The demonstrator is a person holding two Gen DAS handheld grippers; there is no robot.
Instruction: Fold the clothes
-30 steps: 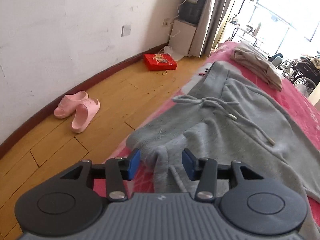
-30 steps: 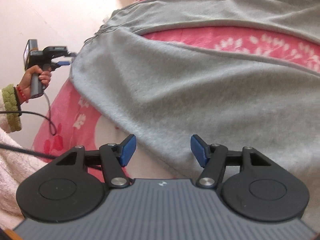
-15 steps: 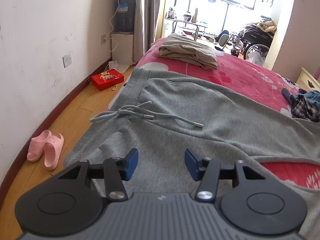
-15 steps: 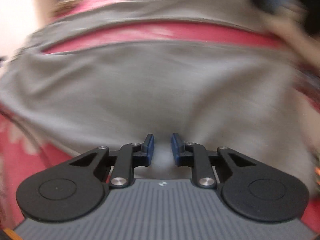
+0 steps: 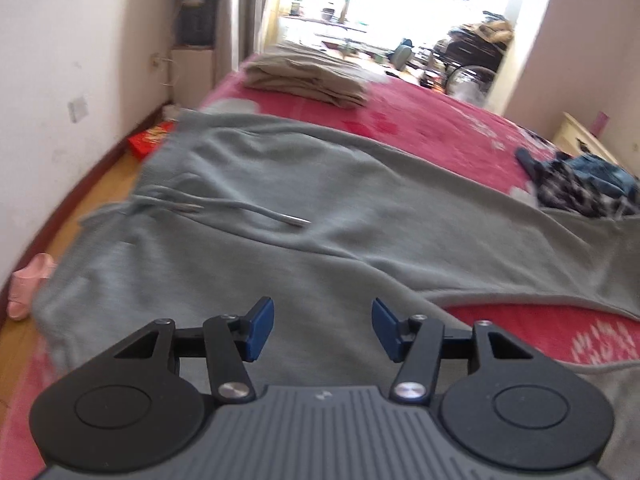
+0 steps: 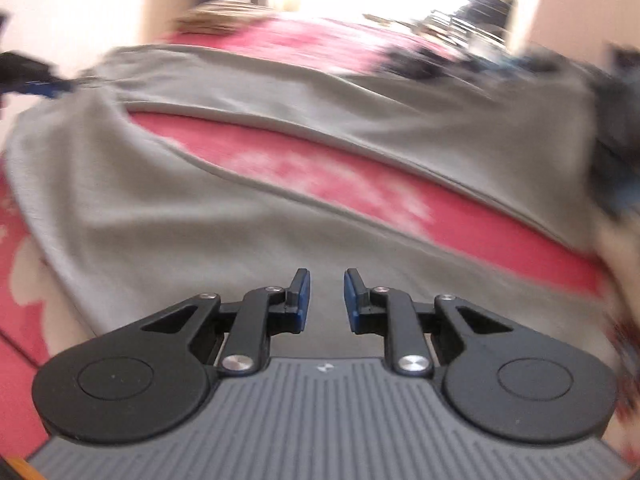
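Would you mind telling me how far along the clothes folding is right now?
Done: a beige garment lies folded at the bed's far end. In hand: grey sweatpants are spread flat, unfolded; left gripper is open above them, right gripper open with a narrower gap. Left: folding them, then the dark crumpled clothes.

The left tool [image 5: 323, 330] has been lifted from the edge of the grey pants [image 5: 280, 216]. The right tool [image 6: 327, 300] has been half closed, holding nothing.
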